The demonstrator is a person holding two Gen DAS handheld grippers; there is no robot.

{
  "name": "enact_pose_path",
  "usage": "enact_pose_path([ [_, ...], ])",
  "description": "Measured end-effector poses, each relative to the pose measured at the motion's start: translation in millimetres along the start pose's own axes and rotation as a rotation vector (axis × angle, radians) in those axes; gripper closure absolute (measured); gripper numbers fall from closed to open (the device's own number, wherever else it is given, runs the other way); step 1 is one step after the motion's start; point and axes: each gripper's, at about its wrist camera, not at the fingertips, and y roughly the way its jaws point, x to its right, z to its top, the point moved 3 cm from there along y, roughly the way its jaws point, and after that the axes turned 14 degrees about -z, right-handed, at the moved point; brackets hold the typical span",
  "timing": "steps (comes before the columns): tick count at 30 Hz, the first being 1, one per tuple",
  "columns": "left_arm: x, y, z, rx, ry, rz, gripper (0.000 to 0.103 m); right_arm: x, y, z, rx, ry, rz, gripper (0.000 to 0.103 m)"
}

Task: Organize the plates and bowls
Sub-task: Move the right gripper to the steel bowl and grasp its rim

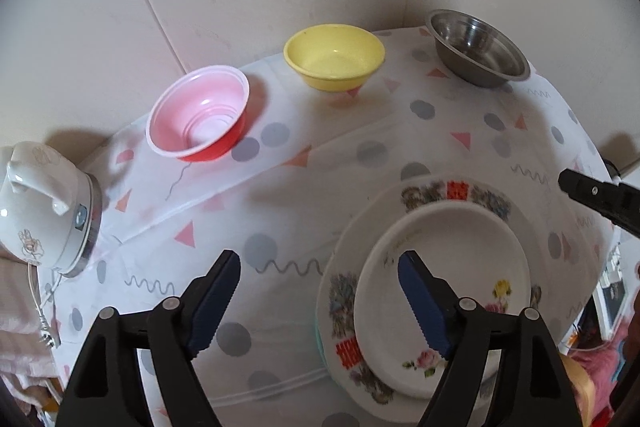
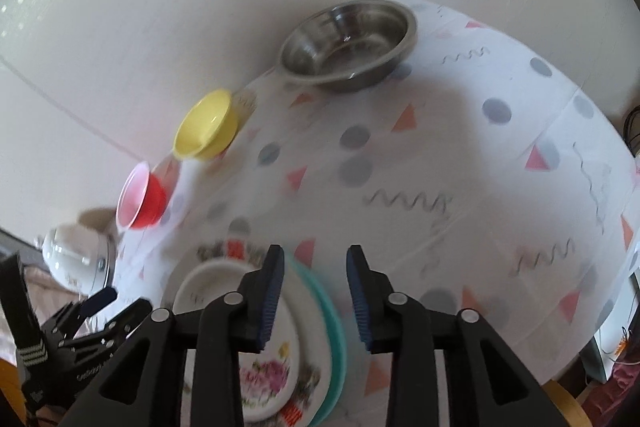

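The plate stack lies on the patterned tablecloth: a small white plate on a larger decorated plate, a teal plate beneath; beyond the stack stand the red bowl, yellow bowl and steel bowl; the left gripper hangs above the stack's near edge, jaws wide, empty; the right gripper hovers beside the stack, jaws moderately parted, empty; a white kettle sits left of the stack.

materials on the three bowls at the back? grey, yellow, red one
Grey bowl: looks like stainless steel, brushed and semi-glossy, with mirror-like reflections inside. Yellow bowl: likely plastic or melamine, opaque with a soft sheen. Red bowl: probably thin disposable plastic, red outside, pale pink-white inside, with moulded stepped rings at the bottom.
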Motion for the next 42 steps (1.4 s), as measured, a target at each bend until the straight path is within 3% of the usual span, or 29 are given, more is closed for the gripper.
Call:
enact_pose_path([
  [16, 10, 21, 42, -0.009, -0.11, 0.022, 0.018, 52, 40, 112, 0.047, 0.225, 0.016, 0.056],
  [23, 21, 30, 52, -0.023, -0.133, 0.037, 0.018, 61, 73, 148, 0.011, 0.25, -0.009, 0.056],
  [30, 34, 41, 65, -0.039, -0.156, 0.033, 0.018, 63, 106, 162, -0.058, 0.236, 0.0, 0.056],
  [33, 40, 48, 72, -0.044, -0.155, 0.026, 0.018, 60, 114, 161, -0.077, 0.196, 0.011, 0.072],
  [37, 50, 57, 83, -0.046, -0.16, 0.001, 0.018, 61, 117, 160, -0.07, 0.179, 0.067, 0.079],
  [42, 65, 66, 103, -0.039, -0.156, -0.036, 0.018, 59, 111, 151, -0.068, 0.117, 0.068, 0.081],
])
